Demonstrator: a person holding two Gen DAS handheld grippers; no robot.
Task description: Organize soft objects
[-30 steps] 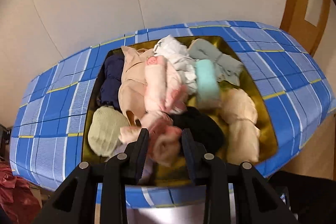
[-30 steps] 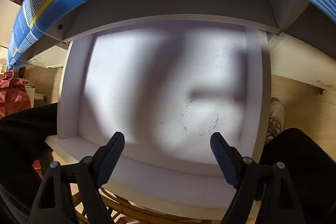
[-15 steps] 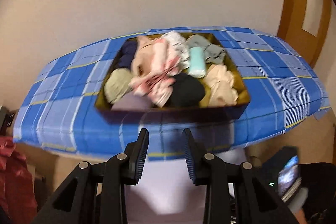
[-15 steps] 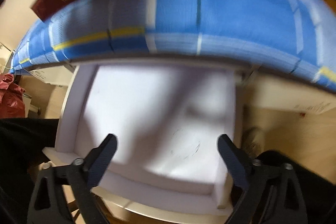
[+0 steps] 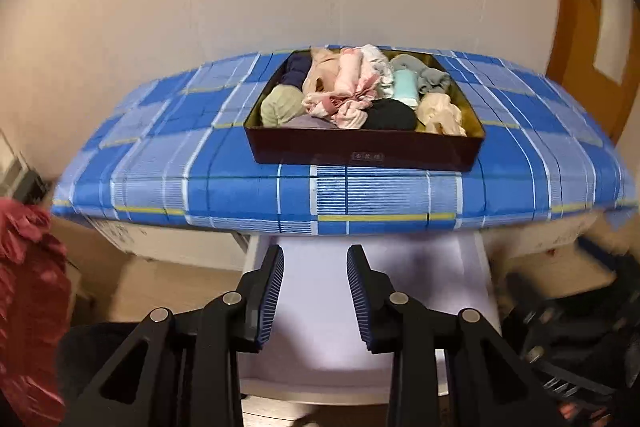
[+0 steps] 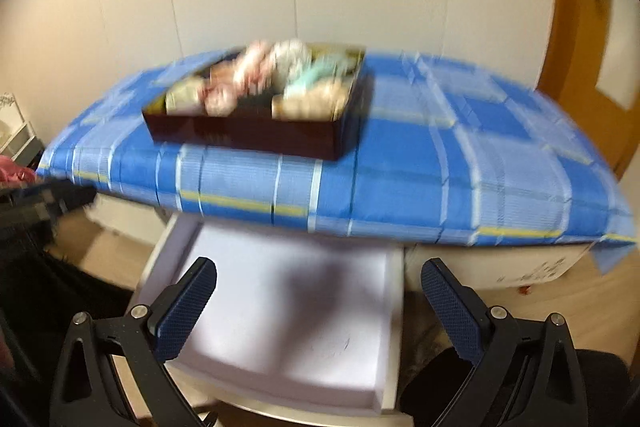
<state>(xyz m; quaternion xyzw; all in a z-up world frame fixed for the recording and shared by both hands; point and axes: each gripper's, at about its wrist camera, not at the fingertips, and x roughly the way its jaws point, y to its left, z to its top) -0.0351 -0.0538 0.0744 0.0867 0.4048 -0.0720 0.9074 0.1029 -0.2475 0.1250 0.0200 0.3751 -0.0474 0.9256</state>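
**A:** Well, from the left wrist first: where do the soft things sit?

**B:** All heaped in the dark box on the counter under its blue checked cloth. A pink-and-white bundle lies on top in the middle, a pale green roll at the near left, a black piece near the front, a mint roll and a cream piece to the right. The left tool is at its narrowest with nothing between its pads, over the open white drawer below the counter's edge.

**A:** How would they handle?

**B:** Light and limp, I judge (small garments, by the look). They will sag and may drag a neighbour along, since the pieces overlap. Pinch a rolled one across its thick middle, not a loose edge.

**A:** And the right wrist?

**B:** Blurred, but the same box stands well ahead on the counter. The right tool stands wide, its jaws having just been opening, nothing between them, above the drawer's bare floor.
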